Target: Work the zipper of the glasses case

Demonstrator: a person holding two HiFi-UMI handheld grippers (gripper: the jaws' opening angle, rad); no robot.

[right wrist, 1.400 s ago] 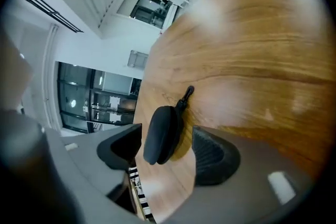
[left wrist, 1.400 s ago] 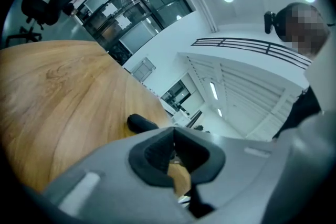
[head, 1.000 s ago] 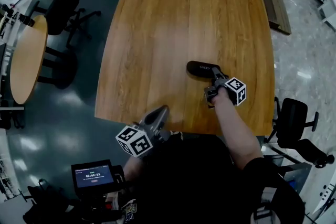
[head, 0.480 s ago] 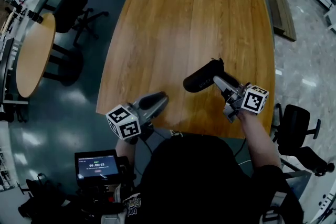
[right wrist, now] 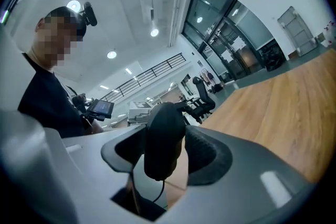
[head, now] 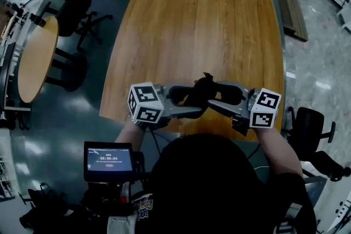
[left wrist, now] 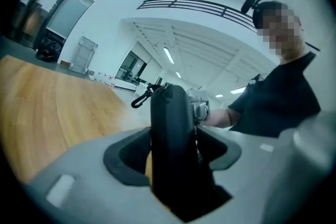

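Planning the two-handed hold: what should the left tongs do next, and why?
Probably close the left tongs on the glasses case. They have just been opening, and the case stands between them ungripped, while the right tongs, which have just been closing, hold its other end in the air above the table. A second grip would likely steady it for the zipper.

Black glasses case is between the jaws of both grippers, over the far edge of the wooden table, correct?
Only the edge is wrong: the head view shows the glasses case over the near edge of the table. It is black and between the jaws of the left gripper, which have just been opening, and of the right gripper, which have been closing on it.
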